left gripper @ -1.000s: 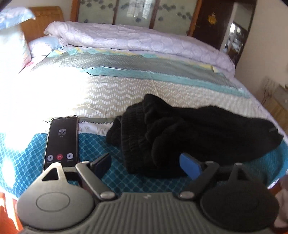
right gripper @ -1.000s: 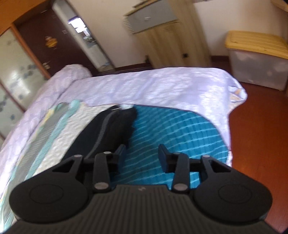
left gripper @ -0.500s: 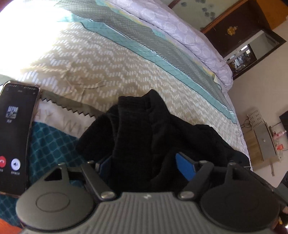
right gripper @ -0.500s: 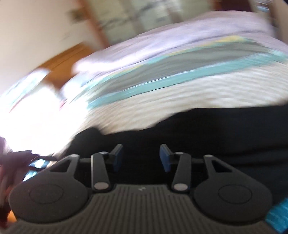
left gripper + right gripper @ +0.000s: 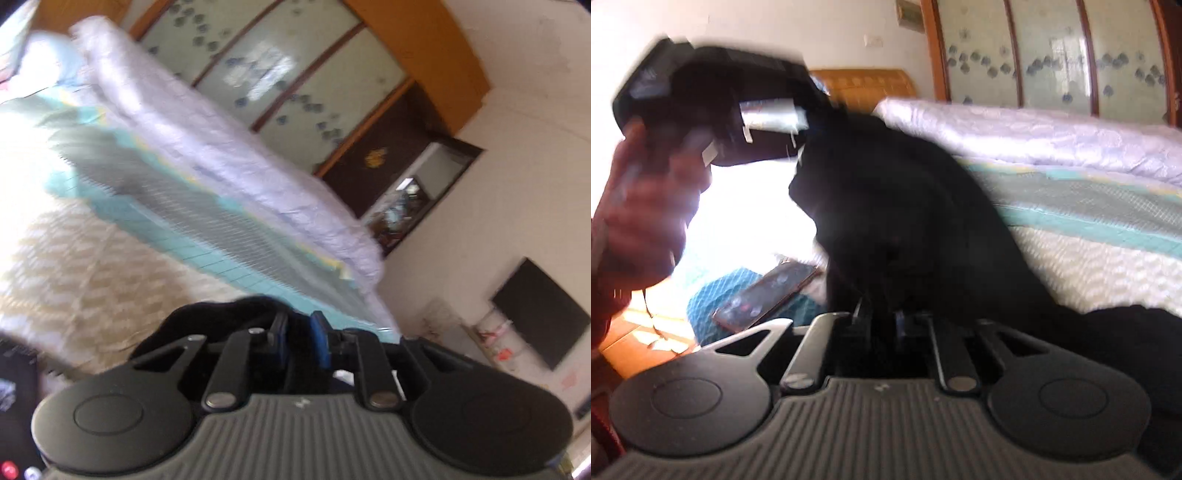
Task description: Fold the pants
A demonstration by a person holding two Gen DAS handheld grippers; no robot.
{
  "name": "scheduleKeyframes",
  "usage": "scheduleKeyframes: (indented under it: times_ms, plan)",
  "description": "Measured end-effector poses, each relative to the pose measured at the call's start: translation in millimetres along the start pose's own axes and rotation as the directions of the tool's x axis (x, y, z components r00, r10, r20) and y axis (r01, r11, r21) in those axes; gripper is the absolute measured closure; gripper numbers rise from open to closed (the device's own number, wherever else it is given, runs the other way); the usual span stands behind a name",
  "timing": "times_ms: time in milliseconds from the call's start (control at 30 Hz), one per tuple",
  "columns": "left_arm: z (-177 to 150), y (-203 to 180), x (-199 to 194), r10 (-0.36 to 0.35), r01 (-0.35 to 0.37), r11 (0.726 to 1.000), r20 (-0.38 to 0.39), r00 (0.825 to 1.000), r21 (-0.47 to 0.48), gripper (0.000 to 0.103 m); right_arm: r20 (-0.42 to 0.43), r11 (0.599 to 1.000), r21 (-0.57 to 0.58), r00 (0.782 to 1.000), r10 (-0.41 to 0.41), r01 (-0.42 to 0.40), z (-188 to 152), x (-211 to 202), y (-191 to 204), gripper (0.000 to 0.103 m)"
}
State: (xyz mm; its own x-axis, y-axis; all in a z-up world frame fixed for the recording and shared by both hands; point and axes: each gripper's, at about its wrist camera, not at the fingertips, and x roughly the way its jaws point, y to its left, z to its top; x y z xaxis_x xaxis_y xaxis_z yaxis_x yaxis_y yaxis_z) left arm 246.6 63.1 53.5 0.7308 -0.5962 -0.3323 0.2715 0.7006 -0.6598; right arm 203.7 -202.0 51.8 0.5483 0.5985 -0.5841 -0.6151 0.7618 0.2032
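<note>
The black knit pants (image 5: 905,221) hang in a peak over the patterned bed. A person's hand (image 5: 646,221) holds my left gripper (image 5: 803,136) at the upper left, shut on the pants' top edge and lifting it. In the left wrist view the left gripper (image 5: 299,336) has its blue pads closing tight, with a black fold of the pants (image 5: 221,314) between them. My right gripper (image 5: 881,321) sits low on the same cloth. Its jaws are closing and the dark fabric fills the narrow gap.
A phone (image 5: 764,295) with a lit screen lies on the teal part of the quilt (image 5: 1089,229), left of the pants. A rolled white duvet (image 5: 1034,136) lies along the far side. Beyond it stand a glass-panelled wardrobe (image 5: 295,74) and a dark doorway (image 5: 399,184).
The left gripper closed on the pants and raised them off the bed. The right gripper swung round from the bed's end to the pants, and its jaws narrowed on the cloth.
</note>
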Motion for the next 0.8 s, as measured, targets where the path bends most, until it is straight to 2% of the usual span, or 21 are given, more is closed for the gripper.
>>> scheduleKeyframes:
  times_ms: [33,67,100,133,167,233,267,333,400,467,533,567,600,633,667,700,733,767,800]
  plan:
    - [-5,12,7,0.078,-0.080,0.996,-0.062,0.995,-0.034,0.085,-0.085,1.000,-0.003,0.996,0.007,-0.007,-6,16,0,0.068]
    - [-10,23,16,0.173,-0.182,0.982,-0.152,0.973,-0.049,0.082,-0.145,1.000,0.010,0.989,-0.012,0.014,-13,27,-1,0.068]
    - [-17,33,21,0.259,-0.273,0.961,-0.213,0.942,-0.037,0.082,-0.101,1.000,0.026,0.995,-0.008,0.011,-15,21,0,0.068]
    - [-23,40,18,0.314,-0.328,0.944,-0.219,0.924,-0.028,0.082,-0.101,0.999,0.047,0.995,0.017,-0.012,-12,17,-1,0.067]
    - [-25,45,13,0.313,-0.330,0.943,-0.215,0.925,-0.047,0.082,-0.100,0.997,0.063,0.994,0.040,-0.034,-10,11,-3,0.063]
    - [-18,45,3,0.230,-0.251,0.962,-0.176,0.957,-0.108,0.081,-0.053,0.998,0.045,0.998,0.034,-0.032,-9,-9,-6,0.061]
    - [-12,38,2,0.195,-0.212,0.971,-0.145,0.970,-0.108,0.077,-0.030,0.999,0.040,0.999,0.013,-0.012,-12,-21,-6,0.060]
    - [-1,14,10,0.156,-0.162,0.986,-0.103,0.982,-0.046,0.072,0.011,0.996,0.076,0.999,-0.053,0.052,-18,-41,-17,0.060]
    - [2,-12,31,0.112,-0.111,0.994,-0.112,0.987,0.015,0.069,0.051,0.979,0.151,0.988,-0.149,0.140,-19,-56,-34,0.060]
    - [-6,-32,62,0.059,-0.052,0.998,-0.168,0.984,0.044,0.069,0.078,0.945,0.251,0.969,-0.234,0.208,-18,-65,-55,0.060]
    - [-24,-48,92,0.074,-0.054,0.994,-0.218,0.973,0.099,0.069,0.074,0.895,0.356,0.946,-0.314,0.269,-20,-69,-75,0.060]
    - [-35,-51,107,0.119,-0.087,0.987,-0.252,0.961,0.133,0.069,0.063,0.874,0.393,0.940,-0.334,0.285,-22,-68,-83,0.060]
    - [-47,-50,118,0.180,-0.135,0.976,-0.292,0.939,0.169,0.069,0.038,0.857,0.423,0.939,-0.340,0.293,-26,-65,-91,0.060]
    - [-60,-45,127,0.276,-0.210,0.952,-0.330,0.903,0.221,0.069,0.000,0.847,0.440,0.943,-0.333,0.299,-29,-59,-96,0.060]
    - [-72,-36,128,0.372,-0.289,0.919,-0.350,0.860,0.268,0.074,-0.053,0.844,0.452,0.953,-0.298,0.289,-36,-50,-99,0.059]
    - [-83,-24,122,0.438,-0.346,0.891,-0.357,0.825,0.294,0.077,-0.100,0.852,0.461,0.968,-0.229,0.249,-47,-37,-98,0.059]
    - [-91,-10,106,0.428,-0.346,0.897,-0.344,0.836,0.275,0.085,-0.128,0.864,0.459,0.978,-0.163,0.204,-55,-33,-95,0.058]
    - [-93,-1,88,0.402,-0.336,0.912,-0.344,0.849,0.238,0.085,-0.102,0.885,0.416,0.978,-0.182,0.208,-58,-38,-87,0.058]
    - [-93,5,75,0.405,-0.350,0.913,-0.350,0.845,0.211,0.085,-0.091,0.907,0.363,0.976,-0.195,0.215,-60,-43,-80,0.059]
